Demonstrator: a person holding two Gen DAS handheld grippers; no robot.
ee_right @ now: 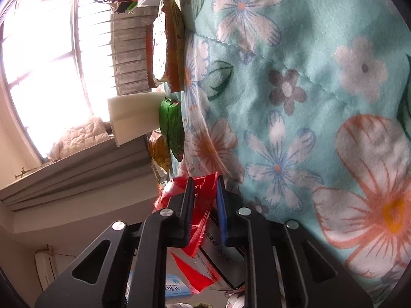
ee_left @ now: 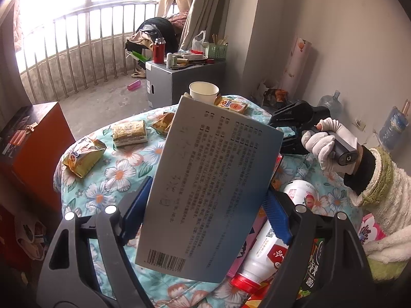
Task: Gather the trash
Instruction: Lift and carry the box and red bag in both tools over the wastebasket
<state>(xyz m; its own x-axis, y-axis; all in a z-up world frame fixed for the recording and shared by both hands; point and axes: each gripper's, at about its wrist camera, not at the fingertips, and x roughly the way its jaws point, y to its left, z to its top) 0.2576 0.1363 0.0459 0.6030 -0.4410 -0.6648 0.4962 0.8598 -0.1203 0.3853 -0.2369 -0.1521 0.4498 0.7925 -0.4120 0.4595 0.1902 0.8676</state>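
Left gripper (ee_left: 205, 202): spread wide, blue pads pressed on the two long edges of a flat grey-blue box (ee_left: 208, 184). Box tilted, barcode end low, far end raised toward the paper cup (ee_left: 204, 92). Held clear of the worktop (ee_left: 123, 177), which carries a floral cloth.

Right gripper (ee_right: 204, 205): pressed nearly together, pinching a fold of thin red plastic bag (ee_right: 197, 220). Camera rolled sideways, so the cloth fills the right of its view and the window the left. A grey box and a blue-and-white carton lie under the bag; whether they sit inside it cannot be told.

Trash not yet collected, on the cloth: yellow snack packet (ee_left: 82, 157), pale wrapped block (ee_left: 130, 133), crumpled wrapper (ee_left: 161, 123), orange-printed pack (ee_left: 232, 106), paper cup. Near the left gripper: white bottle with red cap (ee_left: 259, 259), white tub (ee_left: 300, 192).

Risks, judged:
- Box held by its edges only; it is broad and light, so a turn of the wrist could make it pivot or slip between the pads.
- Bag film is thin; the pinch could tear it or lose it, and the mouth may sag shut before the box goes in.
- Swinging the raised end of the box could knock the cup over.

Hand pose: right hand (ee_left: 323, 141) in a white glove, wrapped round the grey handle, fluffy sleeve behind, held at the right edge of the worktop. Left gripper pitched downward over the cloth; its hand is out of view.
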